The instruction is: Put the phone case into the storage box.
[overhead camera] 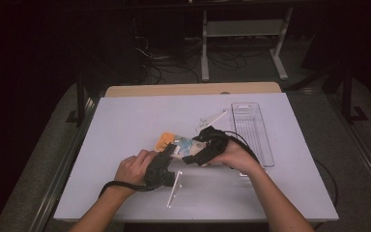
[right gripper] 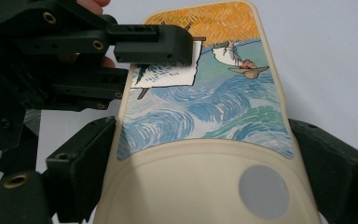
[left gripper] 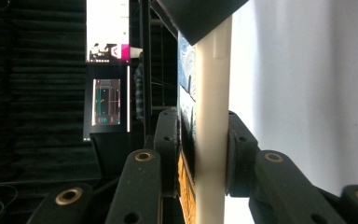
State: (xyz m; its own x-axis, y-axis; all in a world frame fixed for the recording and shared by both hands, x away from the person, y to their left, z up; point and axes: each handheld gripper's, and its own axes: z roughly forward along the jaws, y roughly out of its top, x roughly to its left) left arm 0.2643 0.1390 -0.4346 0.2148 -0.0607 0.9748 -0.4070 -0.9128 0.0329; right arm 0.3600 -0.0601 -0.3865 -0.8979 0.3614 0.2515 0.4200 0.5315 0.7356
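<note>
Dark room, grey table top (overhead camera: pixel 125 125); beyond both tools lies a clear tray (overhead camera: pixel 252 133), and just beside the left gripper a white strip (overhead camera: pixel 175 188).

We hold one flat cream case (right gripper: pixel 200 177), printed with blue waves and an orange sky, between the two tools, lifted clear of the table.

Right gripper (overhead camera: pixel 204 150): jaws set wide across the case's width, pressing both long edges near its plain end.

Left gripper (overhead camera: pixel 163 162): jaws narrow, clamped across the case's thickness; its own view shows the case (left gripper: pixel 209 126) edge-on between the pads.

Key relation: the case's long axis runs straight out from the right gripper, and the left gripper (right gripper: pixel 151 46) bites the side edge nearer the far, printed end. We judge any peeling or bending must hinge on that corner, so the left hand (overhead camera: pixel 133 166) is better placed to lead.
</note>
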